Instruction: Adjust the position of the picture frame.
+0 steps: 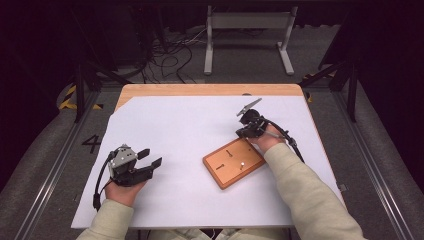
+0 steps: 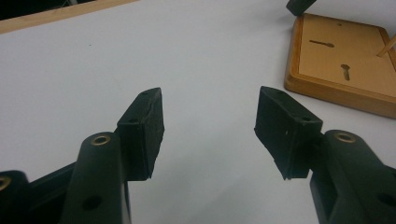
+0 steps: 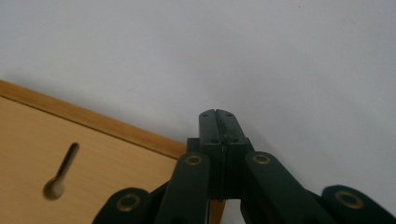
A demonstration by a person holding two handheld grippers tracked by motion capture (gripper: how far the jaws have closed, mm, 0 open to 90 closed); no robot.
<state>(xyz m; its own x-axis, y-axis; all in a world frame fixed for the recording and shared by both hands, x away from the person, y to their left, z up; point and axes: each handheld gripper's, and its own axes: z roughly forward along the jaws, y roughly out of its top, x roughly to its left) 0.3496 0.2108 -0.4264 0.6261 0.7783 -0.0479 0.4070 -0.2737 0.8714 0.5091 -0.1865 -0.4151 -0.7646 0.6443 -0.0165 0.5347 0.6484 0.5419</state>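
The wooden board (image 1: 233,163) lies flat on the white tabletop (image 1: 190,125), right of its middle, with keyhole-shaped slots (image 1: 228,153) cut in its top face and a thin peg (image 1: 241,164) standing up from it. The right gripper (image 1: 246,131) sits just beside the board's far corner, its jaws clenched flat together with nothing visible between them. The left gripper (image 1: 150,158) rests well apart on the board's left, jaws released and bare, pointing toward the board.
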